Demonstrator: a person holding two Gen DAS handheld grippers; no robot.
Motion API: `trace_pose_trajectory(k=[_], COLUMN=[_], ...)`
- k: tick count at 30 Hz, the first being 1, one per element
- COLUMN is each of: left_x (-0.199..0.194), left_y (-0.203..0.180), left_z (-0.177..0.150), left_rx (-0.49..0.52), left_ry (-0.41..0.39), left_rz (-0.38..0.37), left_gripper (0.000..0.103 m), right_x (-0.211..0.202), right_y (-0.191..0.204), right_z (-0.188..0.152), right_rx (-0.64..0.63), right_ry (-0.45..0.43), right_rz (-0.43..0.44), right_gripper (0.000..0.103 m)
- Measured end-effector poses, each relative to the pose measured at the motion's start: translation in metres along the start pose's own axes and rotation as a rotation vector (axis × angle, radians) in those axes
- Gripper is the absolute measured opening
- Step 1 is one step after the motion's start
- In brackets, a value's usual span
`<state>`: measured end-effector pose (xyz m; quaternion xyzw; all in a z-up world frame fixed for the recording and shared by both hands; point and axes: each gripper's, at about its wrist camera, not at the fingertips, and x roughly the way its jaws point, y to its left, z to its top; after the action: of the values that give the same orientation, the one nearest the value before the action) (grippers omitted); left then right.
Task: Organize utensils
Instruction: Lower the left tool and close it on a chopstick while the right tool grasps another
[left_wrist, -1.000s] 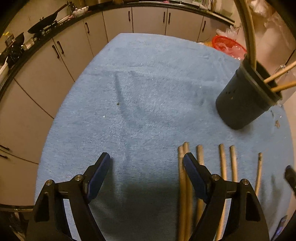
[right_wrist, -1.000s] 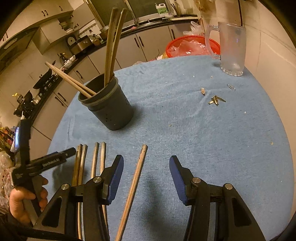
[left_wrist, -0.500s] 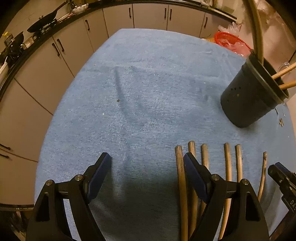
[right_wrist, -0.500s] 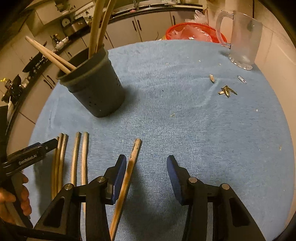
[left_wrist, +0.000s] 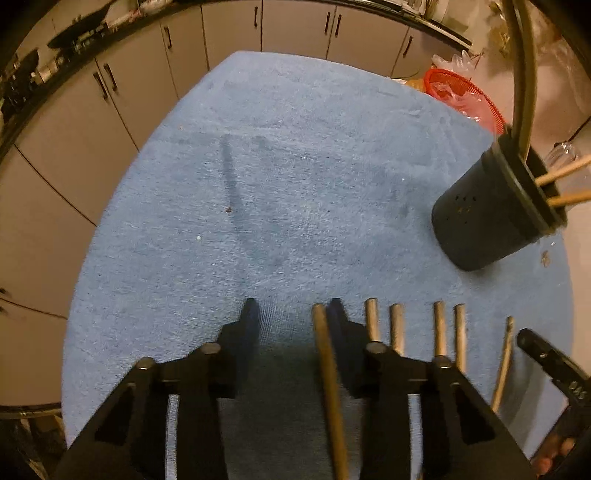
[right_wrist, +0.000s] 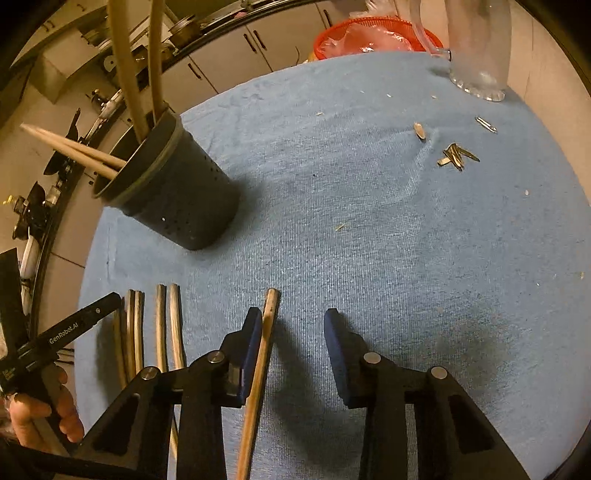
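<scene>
Both grippers gape over the laid-out chopsticks, the left gripper and right gripper each with a stick hugging one finger—next, probably, squeeze shut and carry it to the holder ahead-left.

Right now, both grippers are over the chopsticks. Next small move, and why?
Probably close the left gripper on the leftmost chopstick: it lies between the open fingers, against the right one. The right gripper, also open, straddles the rightmost chopstick likewise. Four already stand in the holder.

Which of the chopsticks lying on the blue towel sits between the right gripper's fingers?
The lone chopstick, apart from the rest, lies inside the open right gripper against one finger.
</scene>
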<state>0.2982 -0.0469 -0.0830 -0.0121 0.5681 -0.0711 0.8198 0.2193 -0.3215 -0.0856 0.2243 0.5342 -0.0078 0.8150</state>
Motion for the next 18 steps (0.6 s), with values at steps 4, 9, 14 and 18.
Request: trace_pose_trajectory(k=[4,9,14,18], left_x=[0.001,0.003,0.005,0.007], left_y=[0.004,0.003,-0.008,-0.018], left_z=[0.004,0.007,0.006,0.005], left_rx=[-0.02,-0.016,0.034,0.055], left_ry=[0.027,0.043,0.052,0.07], left_rz=[-0.041,-0.034,0.014,-0.007], left_gripper=[0.034,0.034,0.034,0.029], right_x=[0.003,0.013,0.017,0.017], right_y=[0.008,0.029,0.041,0.042], right_z=[0.003,0.005,0.003,0.001], right_rx=[-0.019,-0.086,-0.137,-0.151], right_ry=[0.011,0.016,0.008,0.013], right_rz=[-0.01,-0.087,-0.159,-0.176], right_gripper=[0.033,0.03,0.022,0.022])
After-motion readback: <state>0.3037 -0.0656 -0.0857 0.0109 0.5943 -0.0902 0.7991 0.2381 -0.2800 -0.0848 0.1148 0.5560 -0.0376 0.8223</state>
